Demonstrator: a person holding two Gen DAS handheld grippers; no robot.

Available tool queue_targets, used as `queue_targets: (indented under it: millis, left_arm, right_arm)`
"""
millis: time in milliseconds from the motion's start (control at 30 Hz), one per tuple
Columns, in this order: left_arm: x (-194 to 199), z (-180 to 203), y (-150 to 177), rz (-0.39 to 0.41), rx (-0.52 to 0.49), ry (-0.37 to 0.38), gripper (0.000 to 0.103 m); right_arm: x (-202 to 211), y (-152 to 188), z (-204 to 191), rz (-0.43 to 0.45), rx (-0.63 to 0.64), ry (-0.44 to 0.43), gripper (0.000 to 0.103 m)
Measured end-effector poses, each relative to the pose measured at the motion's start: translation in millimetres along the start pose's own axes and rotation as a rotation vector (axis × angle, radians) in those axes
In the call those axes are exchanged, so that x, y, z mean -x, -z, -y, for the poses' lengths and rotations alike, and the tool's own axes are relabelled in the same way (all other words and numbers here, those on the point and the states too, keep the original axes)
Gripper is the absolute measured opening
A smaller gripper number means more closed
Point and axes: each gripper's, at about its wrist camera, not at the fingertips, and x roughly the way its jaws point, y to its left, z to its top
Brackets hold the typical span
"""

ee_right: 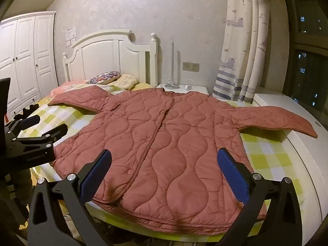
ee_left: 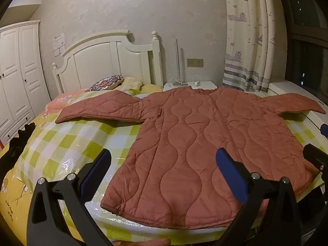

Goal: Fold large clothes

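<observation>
A rust-red quilted jacket [ee_left: 205, 135] with wavy stitch lines lies on a yellow-green and white checked bed cover [ee_left: 82, 143]. At 10 o'clock sits a round cushion with a dark floral pattern [ee_left: 106, 83], before a cream-white wooden headboard [ee_left: 110, 59]. At 2 o'clock hangs a cream curtain printed with grey-blue ships and stripes [ee_left: 246, 41]. The left hand-held gripper [ee_left: 163, 166] has black arms and blue pads [ee_left: 229, 176].

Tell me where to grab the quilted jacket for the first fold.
Probably the sleeve cuffs. The jacket lies flat, front up, sleeves spread. Left gripper takes the left cuff from its outer end; right gripper takes the right cuff likewise.
</observation>
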Motion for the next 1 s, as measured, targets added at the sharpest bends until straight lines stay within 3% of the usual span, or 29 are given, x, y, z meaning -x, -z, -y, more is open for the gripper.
queue_targets:
  millis: [267,1000]
  left_arm:
    - [-2.5,-3.5,-2.2,0.004,-0.001,-0.002,0.101]
    - [1.4,-2.2,1.9,0.01,-0.007,-0.022,0.101]
  right_arm:
    - [-2.8,6.4,-6.9,-0.004,0.047,-0.005,0.099]
    - [-3.9,11.3,-6.9,-0.013,0.005,-0.035,0.099]
